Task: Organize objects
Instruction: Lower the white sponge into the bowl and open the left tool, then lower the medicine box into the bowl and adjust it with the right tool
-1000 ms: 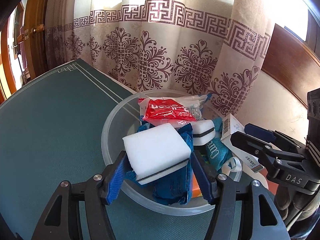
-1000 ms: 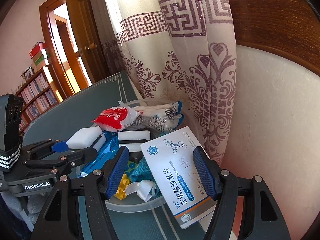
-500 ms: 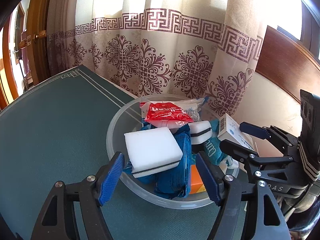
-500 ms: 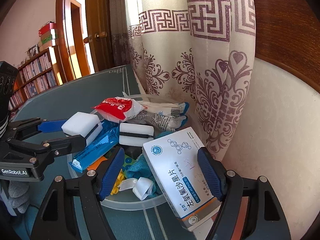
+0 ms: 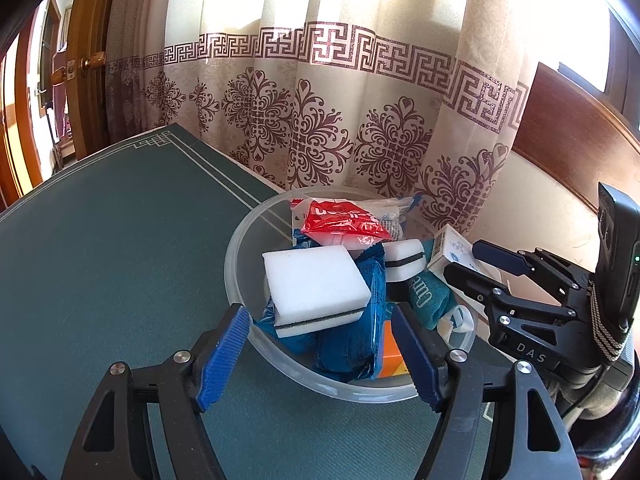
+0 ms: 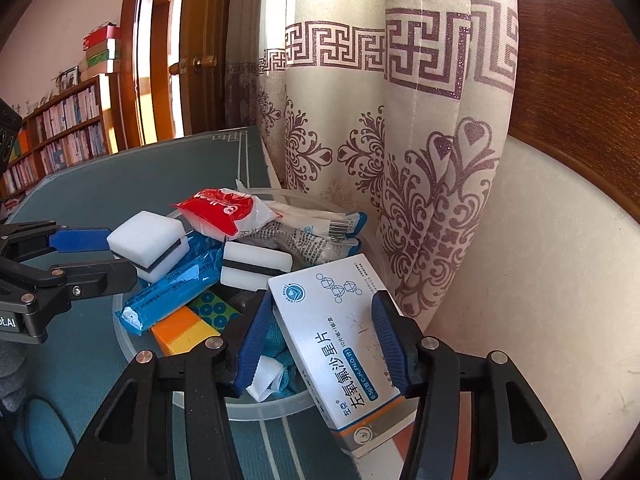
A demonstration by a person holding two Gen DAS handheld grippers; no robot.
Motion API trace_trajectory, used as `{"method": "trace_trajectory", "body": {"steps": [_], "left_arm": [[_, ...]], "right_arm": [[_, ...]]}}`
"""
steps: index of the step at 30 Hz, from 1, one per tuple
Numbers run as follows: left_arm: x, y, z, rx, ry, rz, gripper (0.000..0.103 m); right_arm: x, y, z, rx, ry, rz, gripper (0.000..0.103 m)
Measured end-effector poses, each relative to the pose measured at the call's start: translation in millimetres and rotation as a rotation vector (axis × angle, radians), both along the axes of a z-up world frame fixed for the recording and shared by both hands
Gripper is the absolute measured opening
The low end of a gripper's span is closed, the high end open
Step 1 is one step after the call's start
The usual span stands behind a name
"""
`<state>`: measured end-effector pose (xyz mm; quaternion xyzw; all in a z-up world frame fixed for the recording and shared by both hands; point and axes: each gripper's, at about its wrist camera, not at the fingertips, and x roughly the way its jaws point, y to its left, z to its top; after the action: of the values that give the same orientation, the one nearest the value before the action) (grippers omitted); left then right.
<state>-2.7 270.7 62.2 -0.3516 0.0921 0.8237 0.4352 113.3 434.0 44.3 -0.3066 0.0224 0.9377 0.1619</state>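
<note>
A clear bowl (image 5: 240,248) packed with things stands on the green surface (image 5: 100,260) close to the patterned curtain (image 5: 320,120). The left gripper (image 5: 320,344) hangs at the bowl's near rim, its blue fingers (image 5: 224,352) spread and touching nothing; they have just been opening, and the white sponge (image 5: 312,284) lies free on the blue packet (image 5: 360,320) beyond them. The right gripper (image 6: 320,340) has just been closing: its fingers (image 6: 252,344) pinch the white box (image 6: 336,332), which leans tilted over the bowl's right rim. A red packet (image 6: 220,208) tops the heap, and a second sponge (image 6: 256,264) sits beside the box.
</note>
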Motion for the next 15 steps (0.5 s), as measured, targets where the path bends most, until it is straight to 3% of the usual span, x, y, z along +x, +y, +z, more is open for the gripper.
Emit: {"method": "trace_trajectory", "body": {"steps": [9,15], "left_arm": [[1.6,-8.0,2.1,0.014,-0.008,0.020,0.077],[4.7,-14.8,0.6,0.014,-0.019,0.030,0.077]], "right_arm": [[-13.5,-13.8,3.5,0.014,-0.006,0.078,0.044],[-33.9,5.8,2.6,-0.100,0.000,0.097,0.044]]}}
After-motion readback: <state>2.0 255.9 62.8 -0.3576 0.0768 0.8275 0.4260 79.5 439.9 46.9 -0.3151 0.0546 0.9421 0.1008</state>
